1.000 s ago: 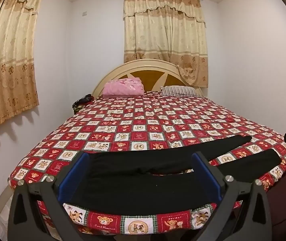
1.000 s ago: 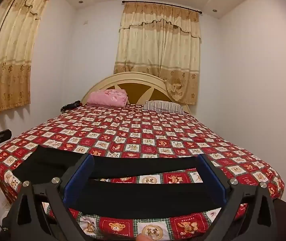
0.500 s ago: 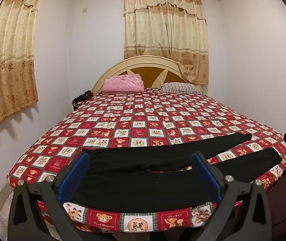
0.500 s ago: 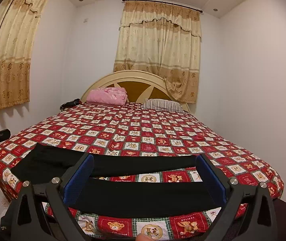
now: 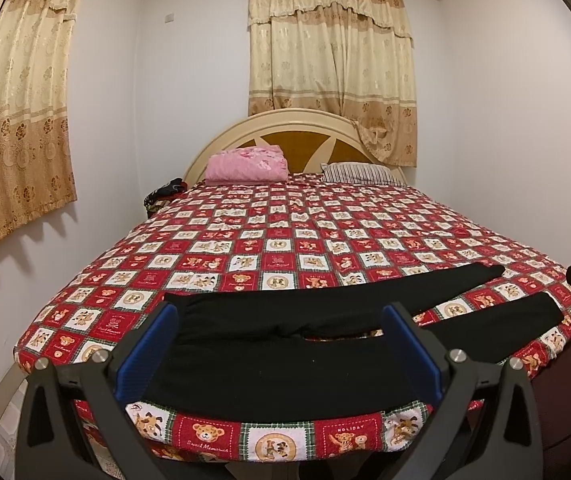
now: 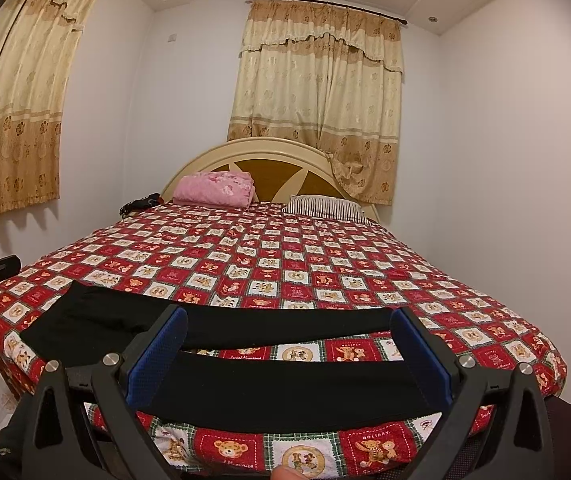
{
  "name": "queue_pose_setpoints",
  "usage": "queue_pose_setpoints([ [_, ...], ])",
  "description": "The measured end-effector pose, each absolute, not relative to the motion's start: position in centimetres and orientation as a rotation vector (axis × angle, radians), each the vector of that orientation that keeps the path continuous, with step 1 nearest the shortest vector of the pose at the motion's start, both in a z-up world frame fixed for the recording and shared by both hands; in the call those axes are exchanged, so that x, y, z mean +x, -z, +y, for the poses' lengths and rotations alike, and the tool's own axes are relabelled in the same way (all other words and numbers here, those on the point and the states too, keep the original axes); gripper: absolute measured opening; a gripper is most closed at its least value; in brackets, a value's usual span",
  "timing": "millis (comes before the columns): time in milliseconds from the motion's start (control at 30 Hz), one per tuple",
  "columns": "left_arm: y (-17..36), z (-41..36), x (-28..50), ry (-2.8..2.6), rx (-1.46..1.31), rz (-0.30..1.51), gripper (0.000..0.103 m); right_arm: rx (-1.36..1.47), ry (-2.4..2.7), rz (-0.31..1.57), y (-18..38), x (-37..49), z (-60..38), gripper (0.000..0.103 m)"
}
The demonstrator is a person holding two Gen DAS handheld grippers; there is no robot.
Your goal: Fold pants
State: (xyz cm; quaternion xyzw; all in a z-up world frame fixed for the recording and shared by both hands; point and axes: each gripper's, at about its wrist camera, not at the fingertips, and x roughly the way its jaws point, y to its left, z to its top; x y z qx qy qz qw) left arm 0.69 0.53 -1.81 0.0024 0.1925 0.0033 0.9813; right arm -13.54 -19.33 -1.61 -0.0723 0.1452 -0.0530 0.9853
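The black pants [image 5: 285,344] lie spread flat along the bottom of both frames on the near edge of the bed [image 5: 285,240], waist at lower left, legs running right. Both the left hand-held gripper [image 5: 281,344] and right hand-held gripper [image 6: 289,356] hover with fingers spread wide, grasping nothing. The cloth looks soft, light and limp, likely to sag, so pinching waistband and leg hems seems best.

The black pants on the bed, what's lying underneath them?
Under the black pants lies the red teddy-bear patchwork bedspread, which shows in the gap between the two legs and all around them. Whatever the cloth itself covers cannot be seen.
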Motion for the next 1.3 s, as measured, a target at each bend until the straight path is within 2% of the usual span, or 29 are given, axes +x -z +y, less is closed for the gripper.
queue_pose_setpoints([
  [1300,2.62,0.7,0.76,-0.009,0.004,0.405,0.103,-0.161,0.105,0.309,2.38,-13.13,-19.42,0.102],
])
